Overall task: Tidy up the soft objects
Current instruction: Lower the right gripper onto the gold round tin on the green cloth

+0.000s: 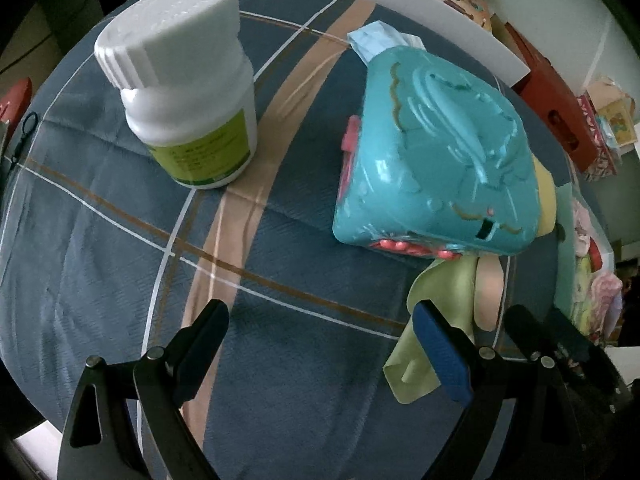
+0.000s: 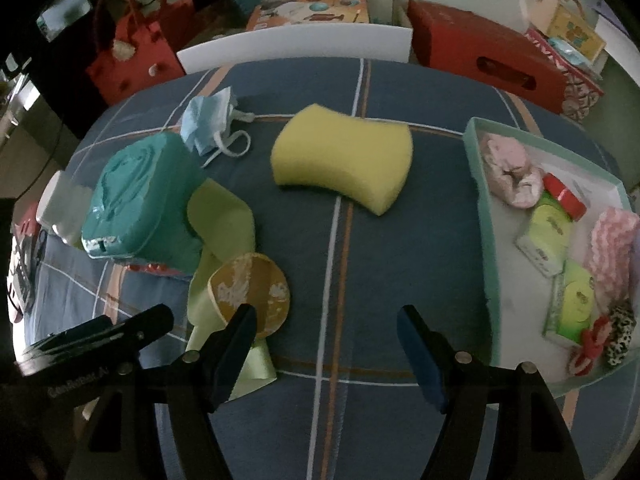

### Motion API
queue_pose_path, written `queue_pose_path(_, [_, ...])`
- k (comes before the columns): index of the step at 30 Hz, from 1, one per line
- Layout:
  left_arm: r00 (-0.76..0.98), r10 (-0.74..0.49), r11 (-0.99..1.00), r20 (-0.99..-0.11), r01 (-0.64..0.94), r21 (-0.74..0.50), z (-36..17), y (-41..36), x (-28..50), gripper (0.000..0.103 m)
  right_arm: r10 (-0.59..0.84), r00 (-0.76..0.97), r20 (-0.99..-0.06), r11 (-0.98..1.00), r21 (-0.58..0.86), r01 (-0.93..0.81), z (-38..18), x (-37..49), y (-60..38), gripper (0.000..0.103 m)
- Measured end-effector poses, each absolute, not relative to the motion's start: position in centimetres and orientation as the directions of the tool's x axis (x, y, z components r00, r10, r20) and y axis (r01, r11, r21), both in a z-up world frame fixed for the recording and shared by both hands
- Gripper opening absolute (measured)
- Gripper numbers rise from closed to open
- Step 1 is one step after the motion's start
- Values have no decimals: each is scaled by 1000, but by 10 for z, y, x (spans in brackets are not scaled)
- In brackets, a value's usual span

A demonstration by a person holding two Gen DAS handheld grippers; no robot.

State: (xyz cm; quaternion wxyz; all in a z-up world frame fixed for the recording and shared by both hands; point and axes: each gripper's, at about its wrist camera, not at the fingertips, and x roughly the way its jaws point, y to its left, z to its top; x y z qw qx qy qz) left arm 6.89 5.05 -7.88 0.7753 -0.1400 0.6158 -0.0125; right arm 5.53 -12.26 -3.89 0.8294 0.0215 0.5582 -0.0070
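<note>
A yellow sponge (image 2: pixel 344 156) lies on the blue plaid cloth ahead of my right gripper (image 2: pixel 326 344), which is open and empty. A blue face mask (image 2: pixel 210 120) lies at the far left, also seen in the left wrist view (image 1: pixel 378 40). A light green cloth (image 2: pixel 220 220) lies under a round tan puff (image 2: pixel 250 290) and beside a teal toy case (image 2: pixel 140 200). My left gripper (image 1: pixel 320 348) is open and empty, its right finger by the green cloth (image 1: pixel 440 292) below the teal case (image 1: pixel 436 152).
A teal-rimmed box (image 2: pixel 486 216) at the right holds a pink sock, hair ties, green packets and a red lid. A white pill bottle (image 1: pixel 188 80) stands at the left. Red bags and boxes (image 2: pixel 484 52) stand behind a white board (image 2: pixel 296 46).
</note>
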Motion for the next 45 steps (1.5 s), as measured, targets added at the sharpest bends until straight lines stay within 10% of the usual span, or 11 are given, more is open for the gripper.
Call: queue_pose_path(45, [250,-176,926,-952,-285,-246,-107,131,72,94,64,374,-925,992,18,-125,-66,72,-64,76])
